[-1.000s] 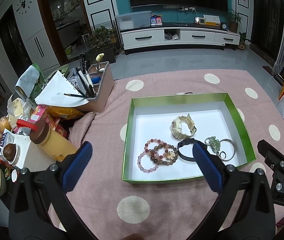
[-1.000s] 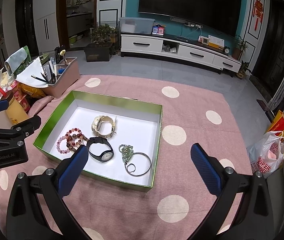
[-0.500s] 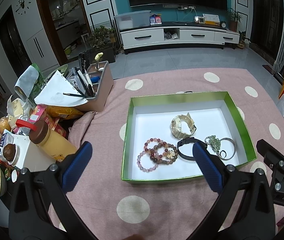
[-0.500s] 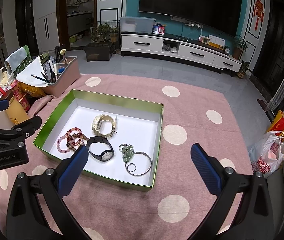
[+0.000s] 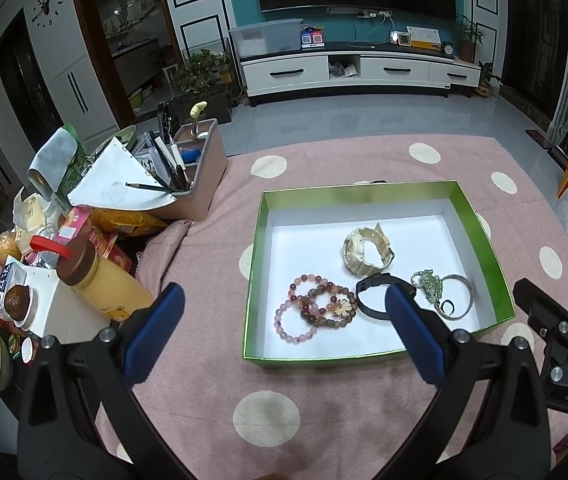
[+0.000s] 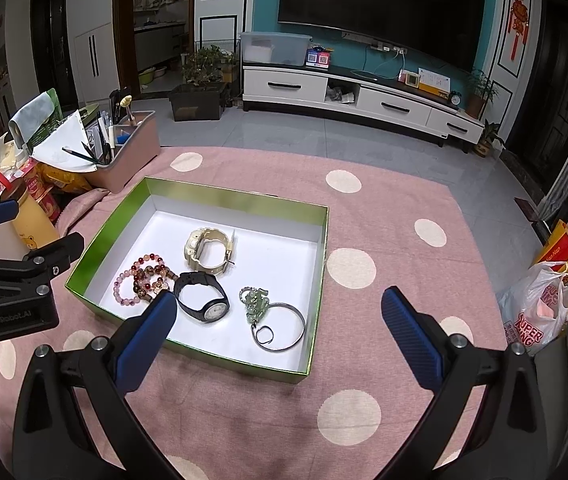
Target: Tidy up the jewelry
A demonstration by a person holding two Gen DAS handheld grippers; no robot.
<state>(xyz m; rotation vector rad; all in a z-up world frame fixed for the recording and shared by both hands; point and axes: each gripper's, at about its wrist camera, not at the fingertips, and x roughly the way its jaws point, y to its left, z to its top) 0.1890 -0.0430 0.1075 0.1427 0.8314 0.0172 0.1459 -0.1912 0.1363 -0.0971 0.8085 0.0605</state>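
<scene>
Green-walled, white-floored box (image 5: 255, 264) (image 6: 99, 246) resting on pink, cream-dotted cloth over the surface (image 5: 267, 404) (image 6: 388, 208). All jewelry inside the box.

Contents, left wrist view:
- Cream watch (image 5: 366, 249) near box centre, strap partly raised.
- Beaded bracelets (image 5: 316, 307), pink, red and brown, overlapping one another at 7 o'clock from the cream watch.
- Black watch (image 5: 372, 300) just beside the bracelets at their 3 o'clock, partly hidden behind a blue finger pad.
- Green charm (image 5: 428, 282) and silver bangle (image 5: 458, 296) at 4 o'clock from the cream watch, charm lying against the bangle's rim; small dark ring inside the bangle.

Same contents, right wrist view: cream watch (image 6: 207, 248), beaded bracelets (image 6: 143, 278), black watch (image 6: 203, 303) face up, green charm (image 6: 255, 300), silver bangle (image 6: 284, 328).

Left hand-held gripper (image 5: 284, 330): spread wide, nothing between the pads, above the cloth near the box's front wall; right-side pad overlapping the black watch in view, contact not determinable.

Right hand-held gripper (image 6: 277, 330): spread wide, holding nothing, above the box's front right portion; left-side pad overlapping the front wall near the bracelets in view.

Off the cloth at 9 o'clock: brown organiser (image 5: 199, 168) with pens, yellow bottle (image 5: 99, 276), assorted food packets.
</scene>
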